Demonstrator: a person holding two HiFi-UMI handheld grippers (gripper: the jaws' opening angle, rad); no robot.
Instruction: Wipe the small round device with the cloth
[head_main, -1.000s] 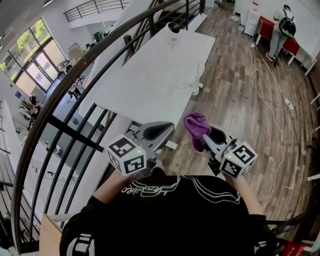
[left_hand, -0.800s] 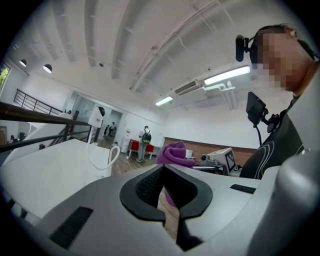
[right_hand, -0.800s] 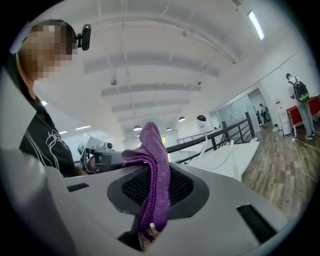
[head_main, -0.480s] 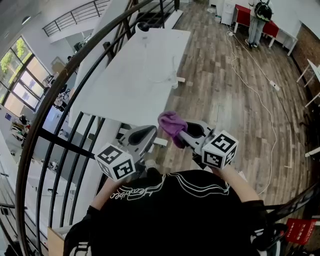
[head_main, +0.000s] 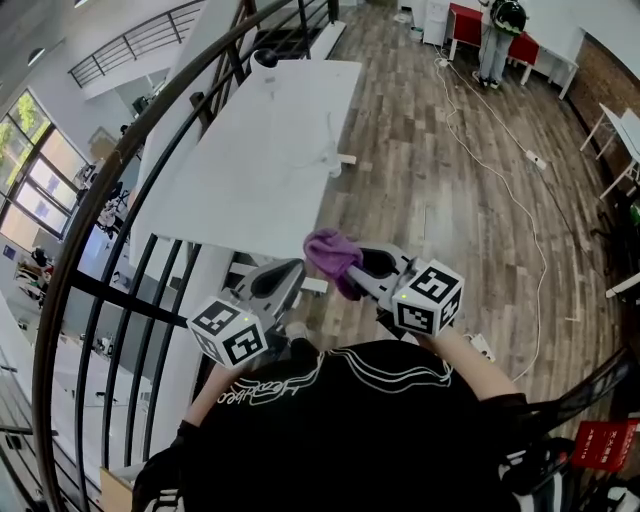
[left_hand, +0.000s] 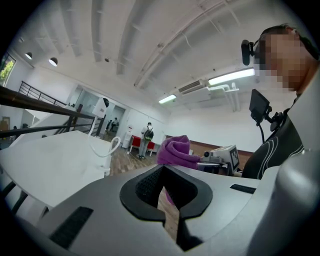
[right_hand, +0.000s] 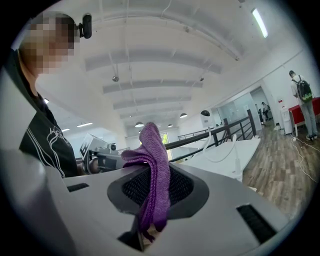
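Held close to my chest over the wood floor, my right gripper (head_main: 352, 264) is shut on a purple cloth (head_main: 328, 252) that bunches up above its jaws. In the right gripper view the cloth (right_hand: 156, 170) hangs pinched in the right gripper (right_hand: 150, 176). My left gripper (head_main: 288, 270) is beside it, apart from the cloth, jaws closed on nothing. The left gripper (left_hand: 163, 170) looks towards the cloth (left_hand: 175, 150). The small round black device (head_main: 264, 58) stands at the far end of the white table (head_main: 250, 170), well away from both grippers.
A curved black railing (head_main: 120, 170) runs along the left, between me and the drop below. A white cable (head_main: 328, 150) lies on the table, and another cable (head_main: 500, 140) trails over the floor. A person (head_main: 495, 30) stands by a red desk at the far right.
Both grippers have shifted left in view, the right one with the cloth closing in on the left one. The table and railing have slid left as my head turned.
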